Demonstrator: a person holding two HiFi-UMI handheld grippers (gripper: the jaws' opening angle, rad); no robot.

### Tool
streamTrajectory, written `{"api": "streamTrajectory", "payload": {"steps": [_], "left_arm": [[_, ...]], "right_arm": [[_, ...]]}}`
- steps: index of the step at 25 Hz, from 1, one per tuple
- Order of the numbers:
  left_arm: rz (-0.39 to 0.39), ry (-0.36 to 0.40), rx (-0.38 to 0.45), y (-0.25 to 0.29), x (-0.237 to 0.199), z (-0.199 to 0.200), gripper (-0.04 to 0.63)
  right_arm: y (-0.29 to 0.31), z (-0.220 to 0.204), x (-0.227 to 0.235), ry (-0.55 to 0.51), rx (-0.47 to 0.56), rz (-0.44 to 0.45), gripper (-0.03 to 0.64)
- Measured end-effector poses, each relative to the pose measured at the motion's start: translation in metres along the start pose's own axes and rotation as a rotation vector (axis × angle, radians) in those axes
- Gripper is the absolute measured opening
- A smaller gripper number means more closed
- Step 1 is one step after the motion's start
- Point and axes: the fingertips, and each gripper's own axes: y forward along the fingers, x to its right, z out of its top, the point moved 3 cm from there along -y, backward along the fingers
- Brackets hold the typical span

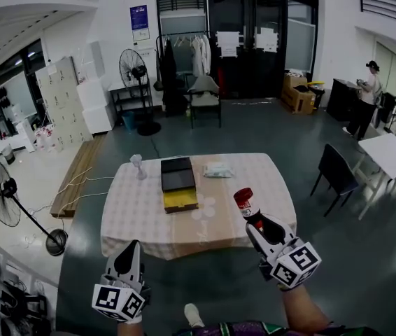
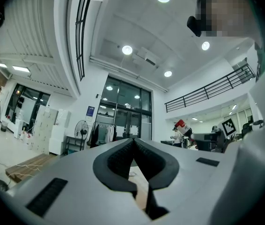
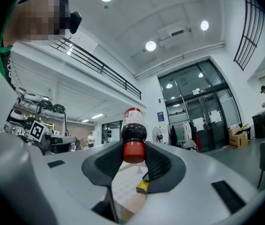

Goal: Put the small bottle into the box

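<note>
Red at its cap, the small bottle point(image 3: 133, 130) is pinched by that cap between the right gripper's point(image 3: 133, 156) pads, its dark body sticking out past the fingertips. Ahead of this gripper and off to its left, the black and yellow box point(image 1: 178, 183) lies on the checked table point(image 1: 142, 215). The left gripper point(image 2: 133, 146), short of the table's near edge, has its jaws pressed together with nothing between them
</note>
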Motion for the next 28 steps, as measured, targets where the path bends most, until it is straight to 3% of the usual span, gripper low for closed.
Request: {"api": "streamTrajectory", "payload": {"steps": [7,13,28], "left_arm": [[-0.023,-0.023,-0.023,0.068,-0.090,0.000,0.023],[-0.072,-0.039,-0.029,0.107,-0.148,-0.025,0.023],[-0.096,-0.087,-0.091,0.183,-0.180,-0.055,0.023]], "right_arm": [[0.104,-0.006,0.016,0.010,-0.025,-0.030,0.146],[0.165,-0.048,0.023,0.040,-0.085,-0.080,0.146],[0.243,-0.108,0.070,0.094,-0.230,-0.129,0.147]]}}
